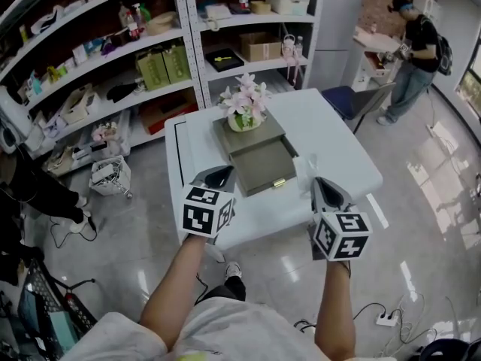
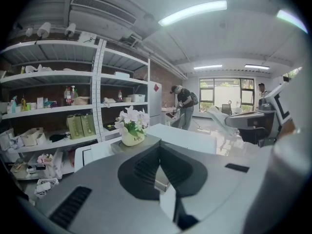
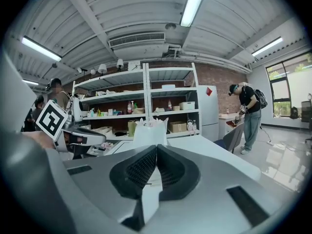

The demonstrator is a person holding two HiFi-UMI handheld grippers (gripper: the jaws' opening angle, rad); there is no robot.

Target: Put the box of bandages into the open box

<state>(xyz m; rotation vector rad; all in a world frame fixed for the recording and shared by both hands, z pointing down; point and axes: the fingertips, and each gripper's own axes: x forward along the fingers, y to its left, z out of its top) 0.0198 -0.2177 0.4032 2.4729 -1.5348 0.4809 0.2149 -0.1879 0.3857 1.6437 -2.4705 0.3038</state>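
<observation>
One white bench (image 1: 331, 134), with bare surface to the right of and behind its load. One grey open box (image 1: 267, 135) at centre, drawer pulled toward the near edge, carrying one flower pot (image 1: 244, 117). One box of bandages (image 1: 304, 170), pale, stands just right of the drawer. Two claws at the near edge, left claw (image 1: 222, 174) and right claw (image 1: 319, 183), both closed and empty.

A white table (image 1: 342, 138) is shown, on which a grey open-drawer box (image 1: 259, 156) and a small white box (image 1: 304, 170) are set.
</observation>
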